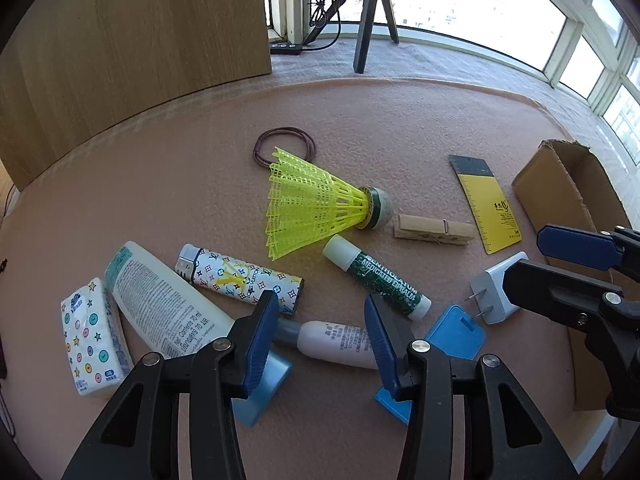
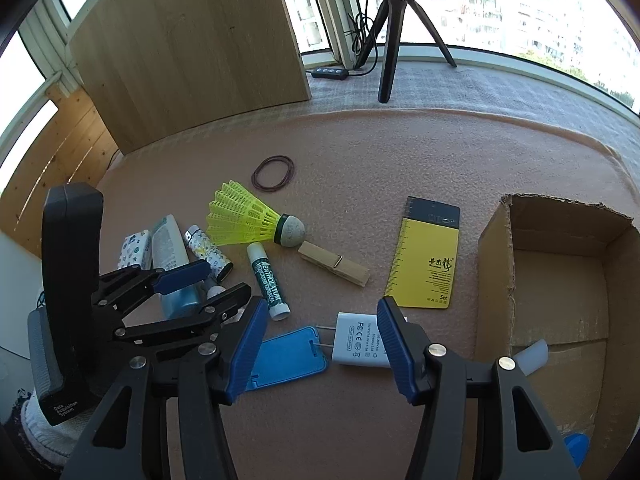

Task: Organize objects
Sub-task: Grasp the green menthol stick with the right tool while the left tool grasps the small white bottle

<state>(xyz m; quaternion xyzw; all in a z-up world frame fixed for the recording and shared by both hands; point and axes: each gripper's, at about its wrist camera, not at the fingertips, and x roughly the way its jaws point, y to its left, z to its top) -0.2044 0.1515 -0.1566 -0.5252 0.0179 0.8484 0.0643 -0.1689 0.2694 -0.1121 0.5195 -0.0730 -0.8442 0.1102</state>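
Both grippers come down for pickups — left gripper (image 1: 322, 340) spread around the bottle (image 1: 334, 342), right gripper (image 2: 322, 346) spread around the charger (image 2: 360, 346), box (image 2: 496, 264) at three o'clock.

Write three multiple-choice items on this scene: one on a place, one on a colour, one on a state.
1. What lies between the shuttlecock and the card?
A. hair ties
B. clothespin
C. tissue pack

2. What colour is the shuttlecock's skirt?
A. white
B. red
C. yellow

3. How is the box?
A. open on top
B. taped shut
C. flattened

Key:
1 B: the clothespin runs from just beside the shuttlecock's cork toward the card.
2 C: the mesh skirt is bright yellow in both views.
3 A: the right wrist view looks straight down onto the box's inner floor.
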